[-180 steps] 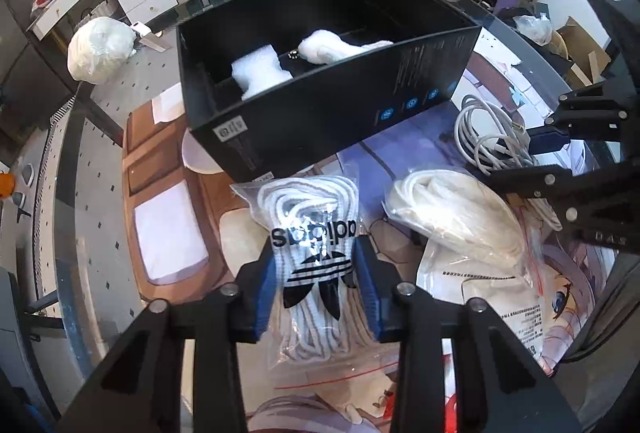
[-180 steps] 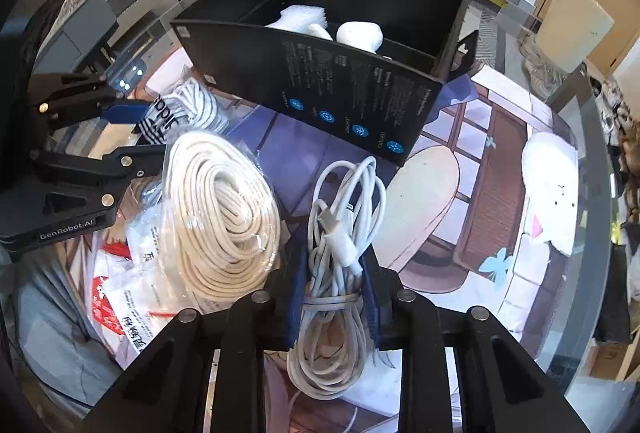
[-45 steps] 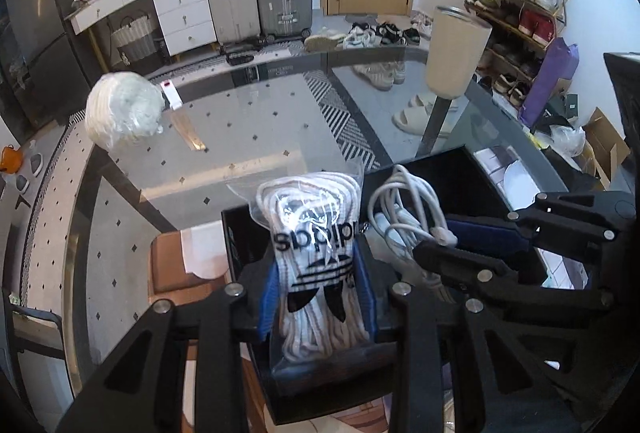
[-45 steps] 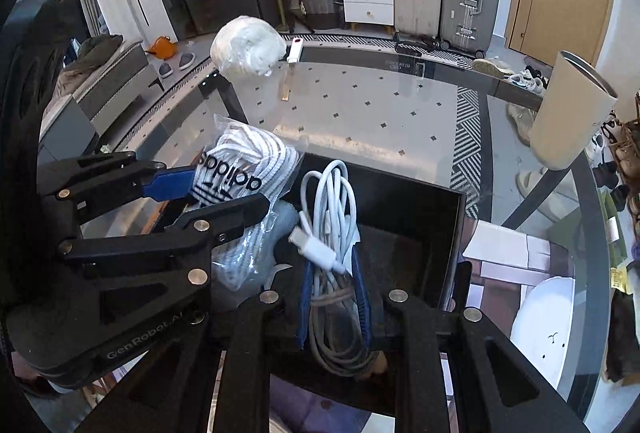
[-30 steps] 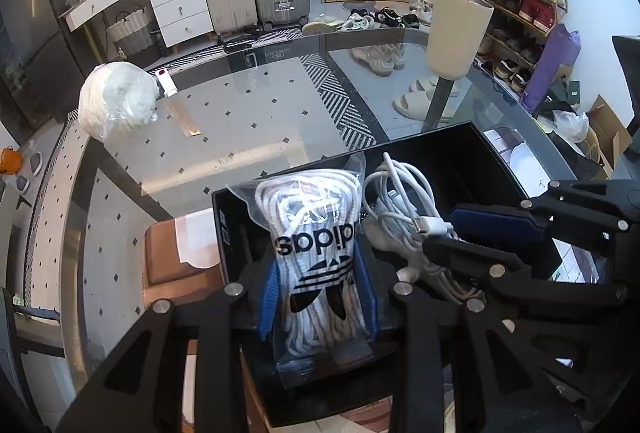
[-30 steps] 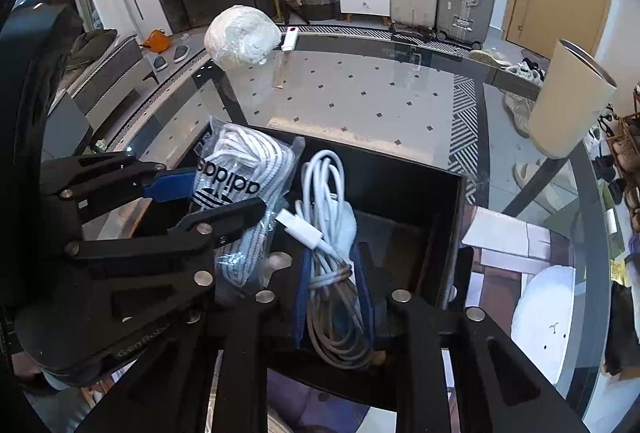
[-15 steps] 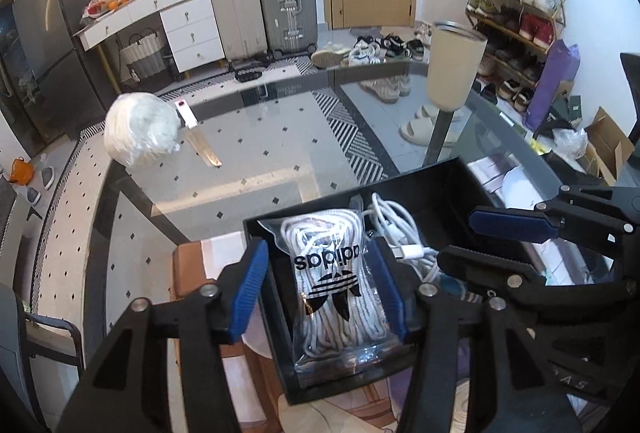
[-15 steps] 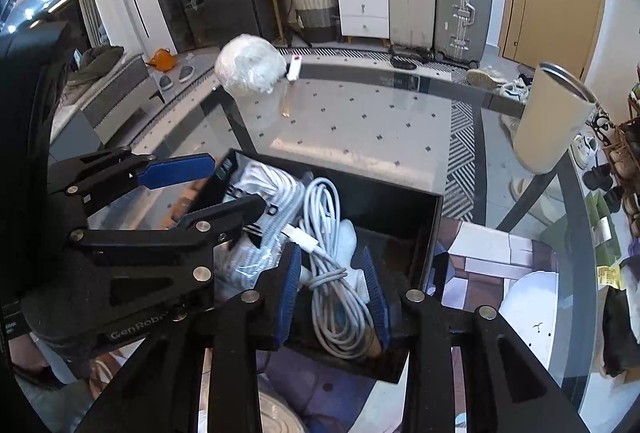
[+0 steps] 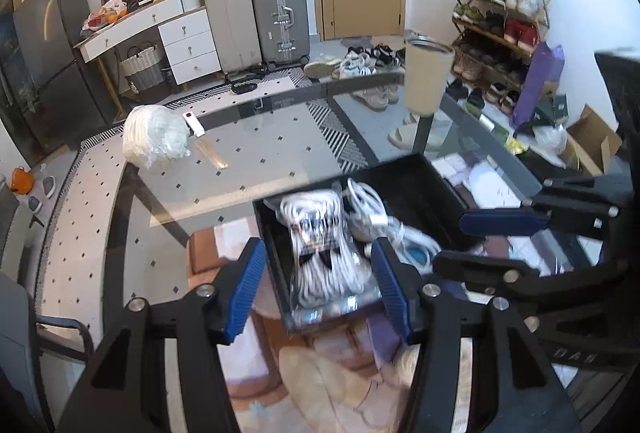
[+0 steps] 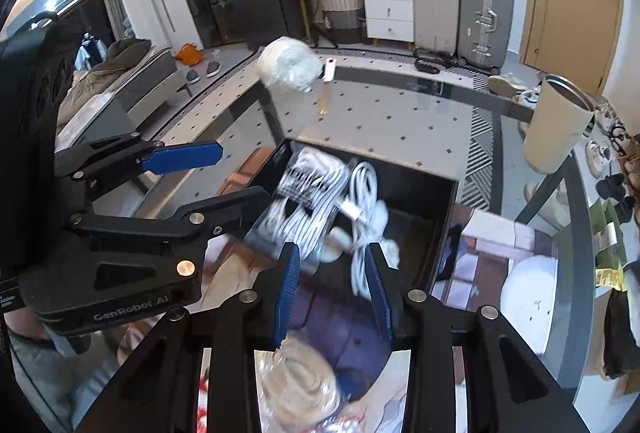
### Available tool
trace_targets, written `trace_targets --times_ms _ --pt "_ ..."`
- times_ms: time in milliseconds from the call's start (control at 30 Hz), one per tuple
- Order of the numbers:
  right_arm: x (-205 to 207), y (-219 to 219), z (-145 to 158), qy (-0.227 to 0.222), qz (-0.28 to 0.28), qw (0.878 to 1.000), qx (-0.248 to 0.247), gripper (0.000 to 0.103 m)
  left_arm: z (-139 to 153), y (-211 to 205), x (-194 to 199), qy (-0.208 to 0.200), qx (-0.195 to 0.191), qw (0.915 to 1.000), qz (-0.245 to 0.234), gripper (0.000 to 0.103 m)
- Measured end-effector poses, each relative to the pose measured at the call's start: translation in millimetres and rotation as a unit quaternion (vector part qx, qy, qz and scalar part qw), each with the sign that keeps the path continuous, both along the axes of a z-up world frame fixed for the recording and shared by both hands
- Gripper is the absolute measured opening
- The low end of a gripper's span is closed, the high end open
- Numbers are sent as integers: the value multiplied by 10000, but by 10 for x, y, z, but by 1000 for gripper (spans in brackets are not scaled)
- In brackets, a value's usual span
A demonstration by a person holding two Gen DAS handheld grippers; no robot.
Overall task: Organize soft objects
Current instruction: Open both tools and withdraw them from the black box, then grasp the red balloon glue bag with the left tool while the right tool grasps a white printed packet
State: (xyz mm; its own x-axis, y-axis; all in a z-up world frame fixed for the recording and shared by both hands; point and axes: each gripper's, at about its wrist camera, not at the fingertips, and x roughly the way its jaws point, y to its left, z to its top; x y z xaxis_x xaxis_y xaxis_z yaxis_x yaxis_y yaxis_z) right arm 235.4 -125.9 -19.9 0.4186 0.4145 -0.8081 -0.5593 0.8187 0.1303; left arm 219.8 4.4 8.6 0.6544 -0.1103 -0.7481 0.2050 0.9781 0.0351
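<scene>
Readable on the left gripper [image 10: 200,177], along the lower edge of its black body in the right wrist view: "GenRobot.AI" in pale letters. Seen from the left wrist view, on the right gripper [image 9: 472,241], a few pale letters upside down near its lower body, roughly "DAS", not fully clear. On the bagged white laces [image 9: 320,253] in the black box [image 9: 424,185], a dark printed mark, too blurred to read. On the glass table [image 9: 280,137] rim, a small pale print, too small to make out. Labels on the suitcases [image 9: 278,13] illegible.
</scene>
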Motion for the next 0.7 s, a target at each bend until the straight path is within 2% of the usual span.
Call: trace_targets --times_ms 167,400,700 --pt "-200 -51 -70 231 212 9995 14 34 -53 -52 -219 143 104 9997 -170 56" --pt "-475 -114 -371 631 412 9971 -86 35 -275 -175 -471 488 174 9977 -438 56" --pt "-653 -260 -584 953 405 9946 -90 35 -498 -278 -865 898 113 9918 -898 56"
